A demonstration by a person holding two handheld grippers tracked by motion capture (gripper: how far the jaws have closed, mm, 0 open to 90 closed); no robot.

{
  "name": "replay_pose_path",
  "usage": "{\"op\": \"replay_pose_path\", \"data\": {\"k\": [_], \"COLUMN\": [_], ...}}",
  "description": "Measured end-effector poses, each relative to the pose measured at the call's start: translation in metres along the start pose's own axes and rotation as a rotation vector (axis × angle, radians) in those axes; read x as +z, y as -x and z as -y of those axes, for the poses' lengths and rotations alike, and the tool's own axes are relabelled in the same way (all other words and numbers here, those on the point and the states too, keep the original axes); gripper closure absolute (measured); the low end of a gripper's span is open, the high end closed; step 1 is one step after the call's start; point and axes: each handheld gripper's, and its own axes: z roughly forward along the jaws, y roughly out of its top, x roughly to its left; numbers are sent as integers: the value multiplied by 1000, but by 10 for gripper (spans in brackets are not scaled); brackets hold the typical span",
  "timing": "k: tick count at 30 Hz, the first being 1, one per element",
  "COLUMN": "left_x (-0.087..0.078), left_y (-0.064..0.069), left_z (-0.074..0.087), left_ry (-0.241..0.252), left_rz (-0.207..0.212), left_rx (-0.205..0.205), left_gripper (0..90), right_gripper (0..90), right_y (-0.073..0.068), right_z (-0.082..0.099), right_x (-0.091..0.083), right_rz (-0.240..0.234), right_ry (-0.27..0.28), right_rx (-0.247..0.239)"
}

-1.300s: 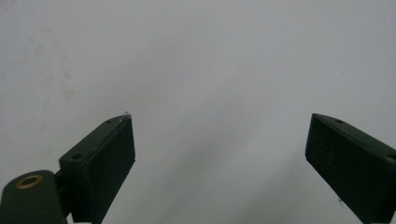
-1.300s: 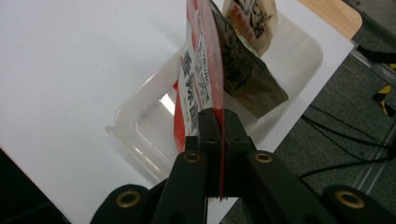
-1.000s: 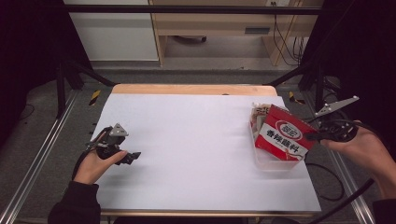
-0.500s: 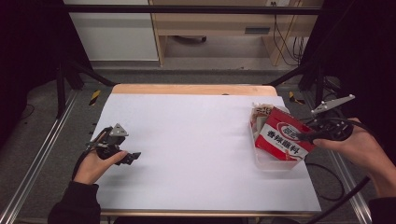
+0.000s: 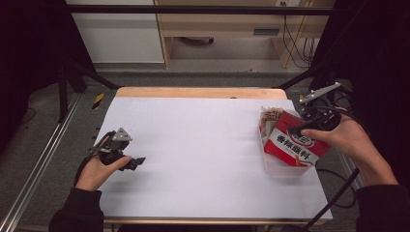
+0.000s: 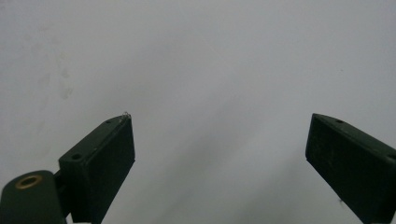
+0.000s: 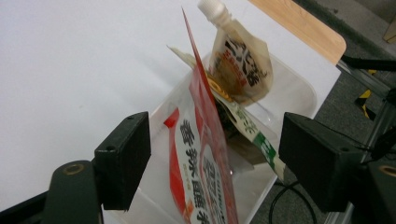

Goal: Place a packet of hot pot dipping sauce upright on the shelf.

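At the table's right edge my right gripper [image 5: 303,129] has just spread its jaws — the red seasoning packet [image 5: 296,145] stands free in the clear plastic bin [image 5: 278,170], delivered. My left gripper [image 5: 136,163] waits agape, nothing left on the white table [image 5: 203,145].

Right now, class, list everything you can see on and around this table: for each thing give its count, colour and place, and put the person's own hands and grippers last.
Red packet: one, red and white with printed characters, standing on edge in the bin.
Spouted pouch: one, beige with a white cap, at the bin's far end behind the red packet.
Clear bin: one, see-through plastic, right side of the table.
White sheet: one, white, covering the table top.
Table: one, light wood edge showing at the far side.
Left gripper: one, black, resting on the sheet at the left, jaws open, nothing between them.
Right gripper: one, black, jaws just opened, astride the red packet without pressing it.
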Motion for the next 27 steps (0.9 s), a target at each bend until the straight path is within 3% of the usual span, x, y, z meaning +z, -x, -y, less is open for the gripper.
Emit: {"op": "replay_pose_path", "data": {"k": [12, 17, 27], "left_x": [1, 1, 1], "left_y": [0, -1, -2], "left_z": [1, 1, 0], "left_ry": [-7, -1, 57], "left_rz": [7, 3, -17], "left_rx": [1, 0, -8], "left_gripper": [75, 72, 68], "right_gripper": [175, 162, 156], "right_y": [-14, -22, -39], "right_z": [-29, -40, -62], "right_x": [3, 0, -6], "right_rz": [15, 39, 36], "right_ry": [36, 90, 160], "right_rx": [-8, 0, -3]}}
